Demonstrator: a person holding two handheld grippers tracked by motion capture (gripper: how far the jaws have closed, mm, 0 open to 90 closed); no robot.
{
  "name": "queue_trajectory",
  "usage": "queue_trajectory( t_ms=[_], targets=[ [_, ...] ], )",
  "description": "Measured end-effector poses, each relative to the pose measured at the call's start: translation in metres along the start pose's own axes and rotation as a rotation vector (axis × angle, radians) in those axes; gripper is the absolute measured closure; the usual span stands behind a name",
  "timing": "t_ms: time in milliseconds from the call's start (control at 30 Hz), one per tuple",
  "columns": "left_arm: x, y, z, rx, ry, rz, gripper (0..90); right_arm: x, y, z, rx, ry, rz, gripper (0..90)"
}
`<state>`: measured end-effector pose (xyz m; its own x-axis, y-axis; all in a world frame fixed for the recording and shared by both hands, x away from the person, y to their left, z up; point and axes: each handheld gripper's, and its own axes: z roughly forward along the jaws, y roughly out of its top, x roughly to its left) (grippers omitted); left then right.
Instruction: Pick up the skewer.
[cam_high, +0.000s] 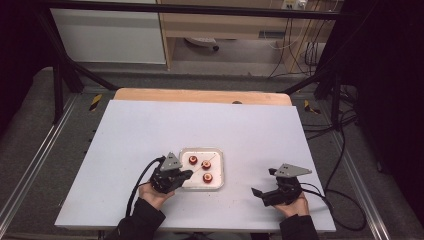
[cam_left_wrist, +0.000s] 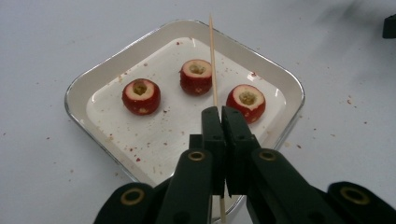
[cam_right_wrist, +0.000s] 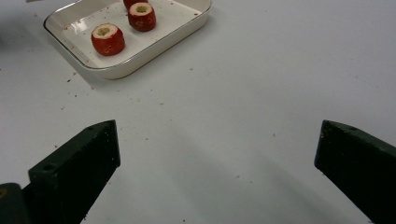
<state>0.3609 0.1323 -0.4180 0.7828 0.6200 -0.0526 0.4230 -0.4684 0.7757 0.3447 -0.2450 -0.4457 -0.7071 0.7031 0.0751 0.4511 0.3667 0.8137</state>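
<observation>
On the white table (cam_high: 150, 130) sits one shallow white tray (cam_left_wrist: 88, 84) with rounded corners and a thin metallic rim, placed near the person's edge and a little left of the middle. Three cored red fruits lie in it, each with its top cut flat and a hollow in the pale flesh: in the left gripper view, one at the left (cam_left_wrist: 141, 96), one in the middle and farther off (cam_left_wrist: 196, 77), and one at the right (cam_left_wrist: 246, 102). They are apart from one another and none touches the tray's wall. Small red crumbs speckle the tray floor and the table around it.

The left gripper (cam_left_wrist: 219, 114) has its two black jaws pressed together on one thin wooden skewer (cam_left_wrist: 212, 60). The skewer runs from below the jaws, up between them, and on across the tray, passing between the middle fruit and the right fruit, just beside the middle one; its pointed tip reaches the tray's far rim. In the high view this gripper (cam_high: 187, 174) hovers at the tray's left edge, its jaws over the tray.

The right gripper (cam_right_wrist: 217, 154) has its jaws spread wide with nothing between them, just bare table. In the high view it (cam_high: 260, 192) sits well to the right of the tray, near the table's front edge.
</observation>
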Motion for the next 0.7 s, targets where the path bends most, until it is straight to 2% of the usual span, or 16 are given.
queue_trajectory(
  t_ms=[200, 300, 367, 567, 700],
  targets=[
    [-0.003, 0.006, -0.001, 0.012, -0.034, 0.037, 88.6, 0.008, 0.008, 0.004, 0.024, -0.023, -0.074, 0.7],
    [-0.005, 0.01, 0.0, 0.036, -0.047, 0.062, 88.6, 0.014, 0.014, 0.008, 0.049, -0.032, -0.115, 0.8],
    [-0.006, 0.013, 0.0, 0.046, -0.05, 0.079, 88.6, 0.015, 0.015, 0.009, 0.055, -0.035, -0.125, 0.8],
    [-0.01, 0.02, 0.001, 0.062, -0.059, 0.109, 88.6, 0.027, 0.025, 0.016, 0.091, -0.051, -0.211, 2.3],
    [-0.015, 0.026, 0.005, 0.075, -0.072, 0.132, 88.6, 0.032, 0.03, 0.017, 0.098, -0.054, -0.248, 3.3]
  ],
)
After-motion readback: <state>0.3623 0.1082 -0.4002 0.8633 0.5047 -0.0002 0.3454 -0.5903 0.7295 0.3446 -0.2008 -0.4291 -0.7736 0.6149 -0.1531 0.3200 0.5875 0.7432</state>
